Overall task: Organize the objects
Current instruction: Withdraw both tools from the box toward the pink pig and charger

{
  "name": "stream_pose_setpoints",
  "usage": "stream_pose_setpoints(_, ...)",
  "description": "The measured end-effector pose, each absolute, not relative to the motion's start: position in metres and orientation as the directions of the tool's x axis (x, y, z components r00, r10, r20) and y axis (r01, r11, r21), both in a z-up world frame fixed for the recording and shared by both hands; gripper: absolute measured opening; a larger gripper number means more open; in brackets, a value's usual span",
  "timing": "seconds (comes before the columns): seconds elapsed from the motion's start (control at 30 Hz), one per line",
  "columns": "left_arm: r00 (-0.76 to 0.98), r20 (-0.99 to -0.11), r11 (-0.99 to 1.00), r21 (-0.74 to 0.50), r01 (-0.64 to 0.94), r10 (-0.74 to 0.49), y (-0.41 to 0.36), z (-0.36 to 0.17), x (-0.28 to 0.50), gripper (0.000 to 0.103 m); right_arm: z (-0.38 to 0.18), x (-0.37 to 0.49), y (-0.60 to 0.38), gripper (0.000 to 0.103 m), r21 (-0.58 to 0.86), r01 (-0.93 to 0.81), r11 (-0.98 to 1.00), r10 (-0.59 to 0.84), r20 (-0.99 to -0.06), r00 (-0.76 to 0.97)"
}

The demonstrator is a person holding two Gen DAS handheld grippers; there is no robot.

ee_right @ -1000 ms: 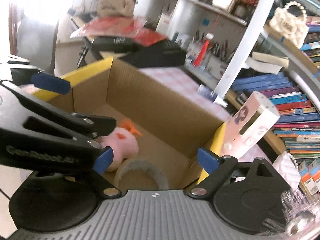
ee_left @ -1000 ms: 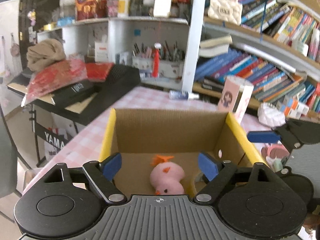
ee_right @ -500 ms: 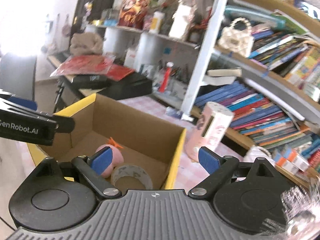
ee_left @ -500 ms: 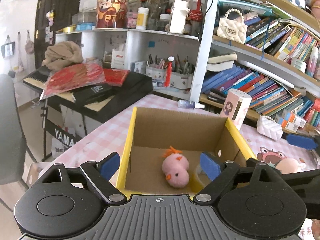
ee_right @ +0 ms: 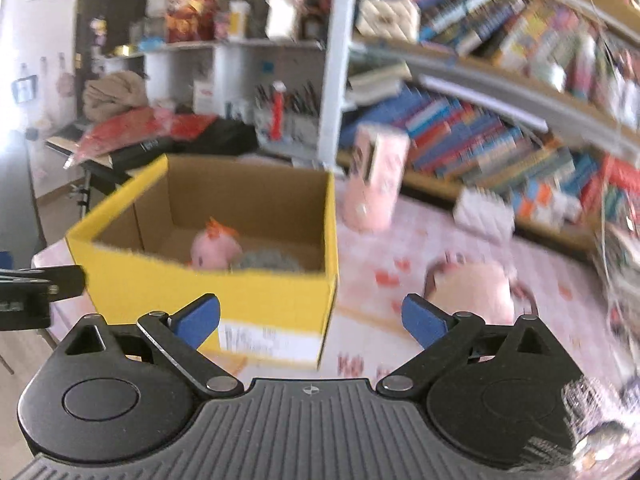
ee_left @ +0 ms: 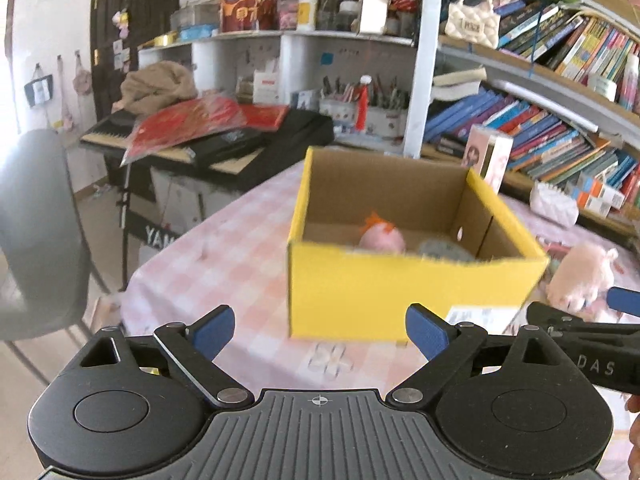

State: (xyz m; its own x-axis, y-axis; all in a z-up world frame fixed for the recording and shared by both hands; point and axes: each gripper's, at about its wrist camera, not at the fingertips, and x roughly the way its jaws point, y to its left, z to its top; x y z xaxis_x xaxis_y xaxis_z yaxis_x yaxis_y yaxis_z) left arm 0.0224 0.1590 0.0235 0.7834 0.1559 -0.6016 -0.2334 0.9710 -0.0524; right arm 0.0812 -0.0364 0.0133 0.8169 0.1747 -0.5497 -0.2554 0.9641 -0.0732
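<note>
My left gripper (ee_left: pixel 320 330) and right gripper (ee_right: pixel 311 318) are empty, jaws opening. The yellow cardboard box (ee_right: pixel 208 292) holds a pink plush chick (ee_right: pixel 216 250); a pink plush pig (ee_right: pixel 474 294) lies beside it. A blurred, hasty reach could nudge the box.

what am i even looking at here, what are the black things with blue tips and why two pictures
These are two hand-held grippers, one in each of a person's hands; no robot arm is involved. Each carries a wide-angle camera looking forward along its two fingers, so you get one picture per hand.

The left gripper and the right gripper both hold nothing, and their jaws are opening.

Ahead, on a table with a pink checked cloth, stands an open yellow cardboard box. Inside lie a pink plush chick and a grey ring-shaped thing, too blurred to name. Beside the box, on the cloth, lies a pink plush pig. Behind it stands a pink carton, before cluttered bookshelves.
</note>
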Motion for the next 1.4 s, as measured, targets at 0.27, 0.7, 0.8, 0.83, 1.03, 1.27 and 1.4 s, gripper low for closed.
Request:
stream_pose_setpoints(0.27,0.753,-0.634,0.969,-0.019,-0.244,0.177,0.154,0.013,-0.007,0.096,0.0,0.046,-0.037,0.098,-0.079,-0.224,0.971,0.14,-0.574,0.807)
stream_pose_setpoints(0.7,0.733,-0.67,0.987,-0.006,-0.164,0.118,0.138,0.001,-0.038,0.098,-0.013,-0.002,-0.046,0.103,-0.099,-0.195,0.976,0.094,-0.615,0.783)
stream_pose_setpoints(0.8,0.728,-0.679,0.991,-0.003,-0.13,0.094,0.13,-0.001,-0.04,0.098,-0.017,-0.01,-0.055,0.103,-0.098,-0.162,0.982,0.066,-0.625,0.778)
stream_pose_setpoints(0.83,0.727,-0.681,0.993,0.0,-0.117,0.085,0.127,-0.002,-0.041,0.098,-0.018,-0.013,-0.057,0.103,-0.097,-0.151,0.984,0.057,-0.628,0.776)
stream_pose_setpoints(1.03,0.722,-0.691,0.999,0.0,-0.05,0.036,0.111,-0.005,-0.04,0.098,-0.023,-0.024,-0.075,0.103,-0.099,-0.083,0.992,0.0,-0.646,0.763)
stream_pose_setpoints(1.27,0.709,-0.705,1.0,-0.004,0.026,-0.021,0.086,-0.009,-0.032,0.098,-0.025,-0.03,-0.102,0.103,-0.101,-0.005,0.995,-0.063,-0.657,0.751)
stream_pose_setpoints(1.4,0.704,-0.709,0.998,-0.005,0.065,-0.049,0.072,-0.01,-0.024,0.098,-0.025,-0.03,-0.116,0.103,-0.104,0.036,0.994,-0.096,-0.661,0.744)
